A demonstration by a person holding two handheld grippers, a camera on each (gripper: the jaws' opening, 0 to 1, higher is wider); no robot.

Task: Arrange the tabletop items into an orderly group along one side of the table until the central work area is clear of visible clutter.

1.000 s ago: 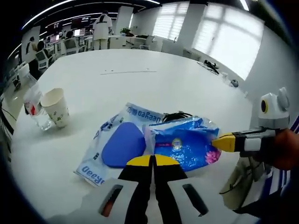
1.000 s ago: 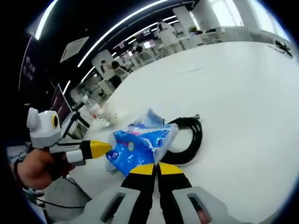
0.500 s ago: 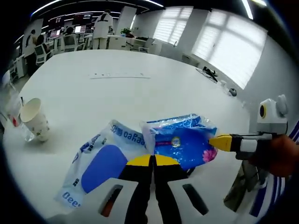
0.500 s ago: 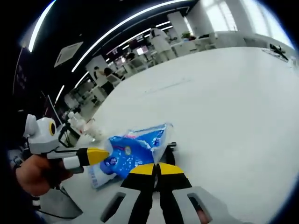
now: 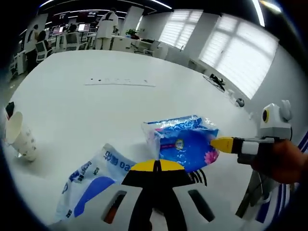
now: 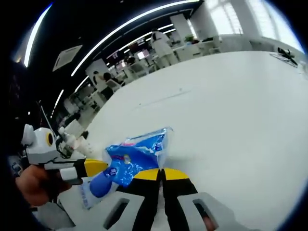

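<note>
A wide white bench [image 5: 120, 106] is stretching away toward office desks and bright blinds, with people sitting and standing at the far end.

A blue tissue pack [image 5: 185, 142] is hanging above the bench between the two grippers. In the left gripper view, the left gripper [image 5: 156, 166] is showing its yellow-tipped fingers pressed together on the pack's near lower edge, while the right gripper [image 5: 224, 144] is coming in from the right with its fingers closed on the pack's right corner; a hand [image 5: 284, 161] is wrapping its handle. In the right gripper view the same pack [image 6: 134, 156] is sitting just above that gripper's closed fingers [image 6: 161, 174], and the left gripper [image 6: 96, 167] is reaching in from the left, touching the pack's lower left side.

A white-and-blue printed bag [image 5: 91, 180] is lying flat on the bench, just left of the left gripper and below the tissue pack.

A dark cable [image 5: 198, 178] is peeking out on the bench just right of the left gripper's fingers, beneath the pack.

A paper cup [image 5: 19, 139] is standing tilted at the bench's left edge, well apart from the pack.
</note>
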